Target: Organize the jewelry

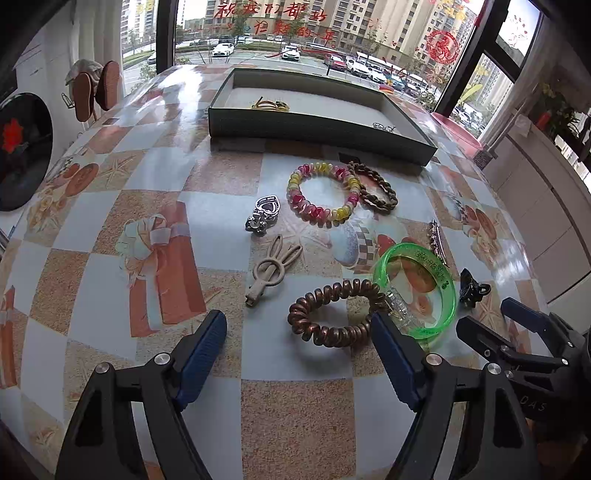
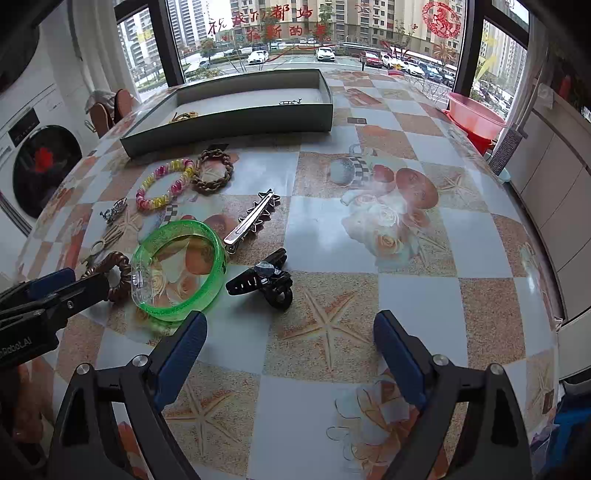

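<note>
Risk of snagging: left hand-held gripper gaping, empty, beside brown coil tie touching green bangle; right hand-held gripper likewise released near black claw clip.

Red handwritten Chinese characters on the window glass, two lines, partly legible: "祝我们都" above, "新的一年" below. Red round paper-cut on the same window shows a horse, no readable text. Left gripper body reads "Robot.AI", start cut off. Right gripper body reads "DAS", partial. Green bangle has dark printed marks, unreadable.
</note>
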